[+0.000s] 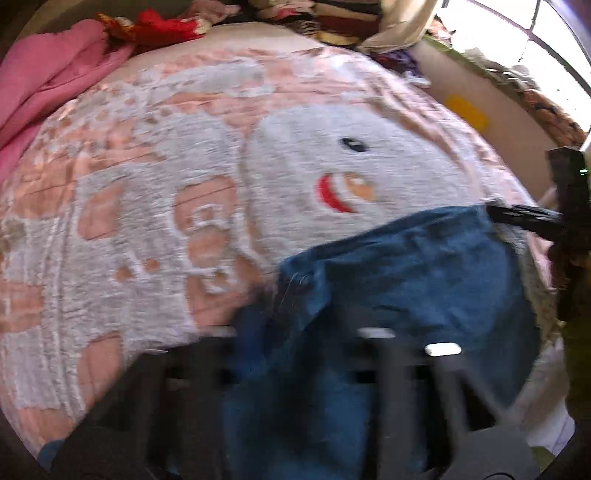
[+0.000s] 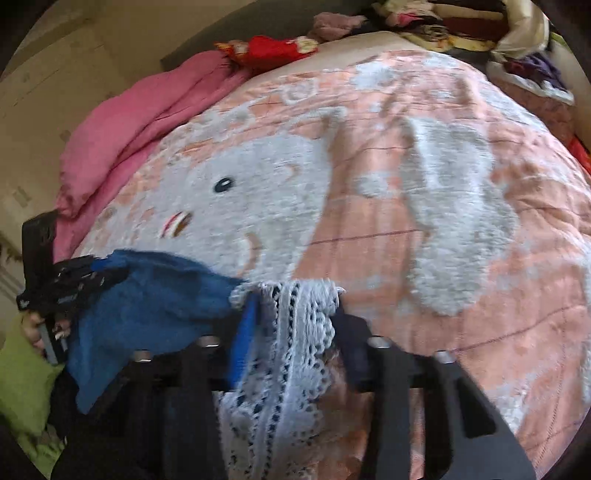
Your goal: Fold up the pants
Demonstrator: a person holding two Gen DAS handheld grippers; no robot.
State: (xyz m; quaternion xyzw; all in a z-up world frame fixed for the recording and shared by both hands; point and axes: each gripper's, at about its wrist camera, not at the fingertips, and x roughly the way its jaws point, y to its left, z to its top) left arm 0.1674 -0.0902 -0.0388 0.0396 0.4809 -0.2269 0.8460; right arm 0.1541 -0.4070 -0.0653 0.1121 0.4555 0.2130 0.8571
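The blue pants [image 1: 399, 269] hang stretched between my two grippers over the bed. In the left wrist view my left gripper [image 1: 295, 295] is shut on one corner of the pants, its fingers blurred and partly hidden under the cloth; my right gripper [image 1: 524, 216] holds the far corner at the right. In the right wrist view my right gripper [image 2: 295, 295] is shut on the pants' white lace trim [image 2: 295, 332] and blue cloth [image 2: 159, 295]; my left gripper [image 2: 77, 280] grips the other corner at the left.
A peach and white plush blanket [image 1: 184, 184] with a cartoon face covers the bed. A pink quilt [image 2: 140, 122] lies along its far left side. Piled clothes [image 2: 443, 26] sit at the head. A green cloth [image 2: 26, 384] lies at the lower left.
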